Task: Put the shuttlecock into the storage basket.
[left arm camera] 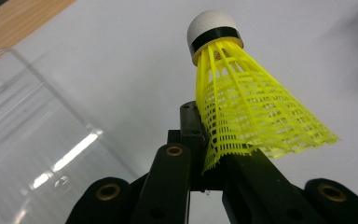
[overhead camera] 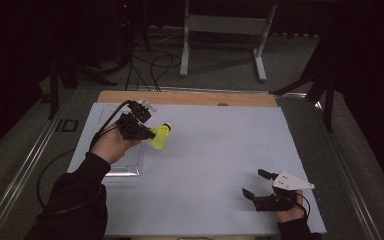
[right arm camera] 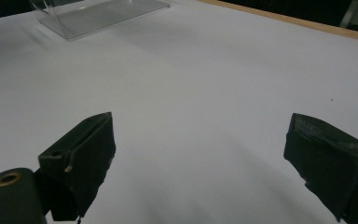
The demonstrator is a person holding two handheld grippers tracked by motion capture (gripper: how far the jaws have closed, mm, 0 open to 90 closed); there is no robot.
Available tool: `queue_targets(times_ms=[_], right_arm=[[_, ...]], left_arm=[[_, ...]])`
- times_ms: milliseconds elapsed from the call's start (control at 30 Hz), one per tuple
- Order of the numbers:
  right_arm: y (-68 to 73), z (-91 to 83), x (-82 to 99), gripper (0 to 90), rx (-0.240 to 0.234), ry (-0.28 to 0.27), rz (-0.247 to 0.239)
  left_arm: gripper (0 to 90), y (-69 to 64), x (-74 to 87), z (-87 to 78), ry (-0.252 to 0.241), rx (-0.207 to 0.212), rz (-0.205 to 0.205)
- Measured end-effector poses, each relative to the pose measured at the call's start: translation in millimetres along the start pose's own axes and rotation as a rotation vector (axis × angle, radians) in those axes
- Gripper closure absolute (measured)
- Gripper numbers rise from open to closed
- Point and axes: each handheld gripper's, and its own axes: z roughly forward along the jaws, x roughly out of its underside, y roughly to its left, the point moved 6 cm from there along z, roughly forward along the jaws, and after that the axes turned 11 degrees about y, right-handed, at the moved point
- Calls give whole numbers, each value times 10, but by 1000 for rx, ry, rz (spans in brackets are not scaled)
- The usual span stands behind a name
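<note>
Shuttlecock (left arm camera: 242, 100) in left tool (left arm camera: 205, 154)

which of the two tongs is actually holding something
The left tongs, shut on the yellow shuttlecock beside the clear tray. The right tongs are open.

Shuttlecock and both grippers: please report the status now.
Left gripper shut on yellow shuttlecock, held above the table beside clear tray. Right gripper open, empty, low over white mat. Nothing in the way.
</note>
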Motion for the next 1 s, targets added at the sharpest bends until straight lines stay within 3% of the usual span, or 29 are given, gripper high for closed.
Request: queue_targets(times_ms=[633, 833, 1000], right_arm=[[1, 18, -11, 87, -3, 4, 1], [3, 28, -13, 86, -1, 6, -1], [2, 35, -8, 87, -2, 13, -2]], left_arm=[[900, 372, 324, -327, -55, -57, -117], [900, 464, 407, -315, -68, -61, -166], [900, 502, 452, -237, -60, -76, -183]])
